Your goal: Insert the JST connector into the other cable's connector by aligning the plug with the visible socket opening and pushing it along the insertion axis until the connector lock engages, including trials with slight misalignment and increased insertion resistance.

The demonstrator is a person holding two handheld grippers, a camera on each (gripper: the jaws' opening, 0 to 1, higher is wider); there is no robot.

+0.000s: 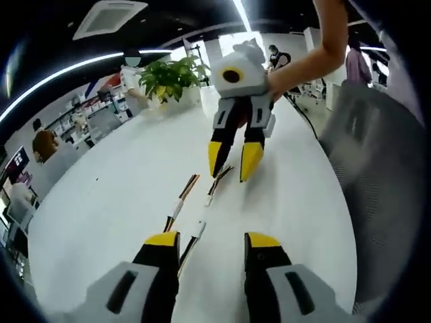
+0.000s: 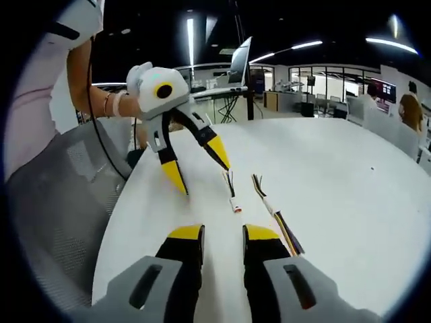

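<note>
In the left gripper view, the left gripper (image 1: 212,241) rises from the bottom with its 2 yellow-tipped jaws apart and nothing between them, hanging just over the near ends of 2 cables on the white table (image 1: 101,202). The left cable (image 1: 180,202) lies with its loose wire ends fanned toward the far side; just beside it to the right, the second cable (image 1: 205,208) carries small white connector pieces along its length. Past them, the right gripper (image 1: 232,161) reaches down from a hand at upper right, jaws apart, tips near the far wire ends but not clamped on them. In the right gripper view, the left gripper (image 2: 200,168) appears at left, spread open above the table, and the white JST connector (image 2: 236,204) lies on the surface, with the other cable (image 2: 273,208) just beside it. Judging from this, nothing is grasped yet and the connectors look unmated: picking up, aligning, pushing and locking all remain.
</note>
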